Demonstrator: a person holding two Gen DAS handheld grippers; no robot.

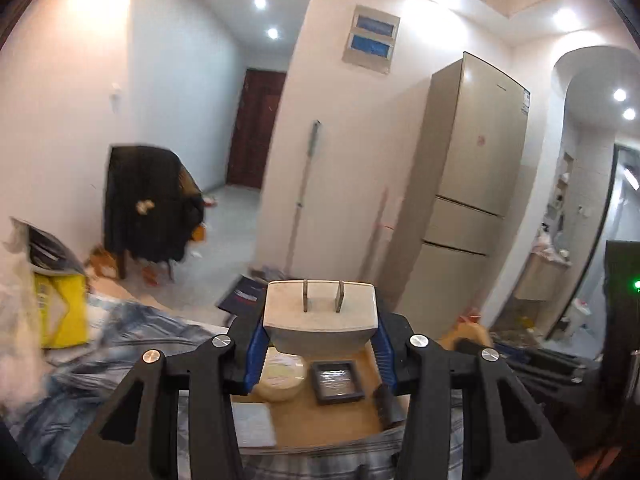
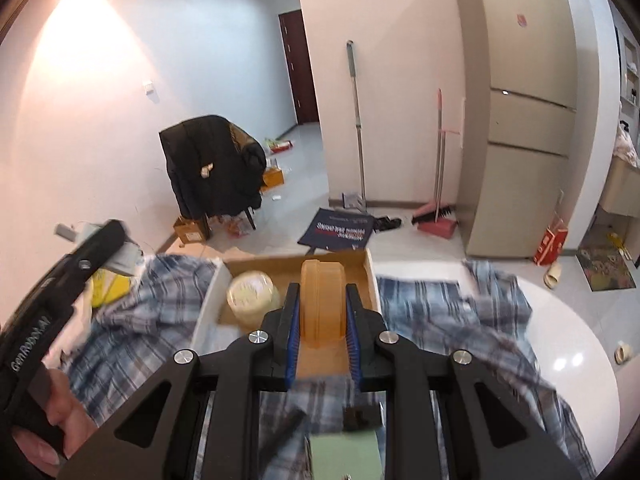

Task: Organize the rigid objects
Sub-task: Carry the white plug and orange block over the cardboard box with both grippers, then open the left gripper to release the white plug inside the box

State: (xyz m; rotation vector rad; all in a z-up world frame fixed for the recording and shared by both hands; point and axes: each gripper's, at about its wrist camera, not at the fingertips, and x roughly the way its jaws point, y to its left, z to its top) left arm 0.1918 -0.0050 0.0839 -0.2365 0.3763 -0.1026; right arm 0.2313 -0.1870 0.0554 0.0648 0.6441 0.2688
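My left gripper (image 1: 320,326) is shut on a white plug adapter (image 1: 320,300), prongs up, held in the air above an open cardboard box (image 1: 320,420). In that box lie a round cream container (image 1: 280,376), a small black square frame (image 1: 338,376) and a black oblong piece (image 1: 386,404). My right gripper (image 2: 323,292) is shut on an orange translucent block (image 2: 323,312), raised over the near edge of the same cardboard box (image 2: 280,261). The cream container (image 2: 252,296) shows at its left.
A blue plaid cloth (image 2: 440,300) covers a white round table (image 2: 568,344) around the box. A hand (image 2: 60,432) holds the left gripper's black body (image 2: 60,280). Beyond stand a coat-draped chair (image 2: 212,168), a fridge (image 2: 520,120), a mop (image 2: 358,120) and a dustpan (image 2: 436,224).
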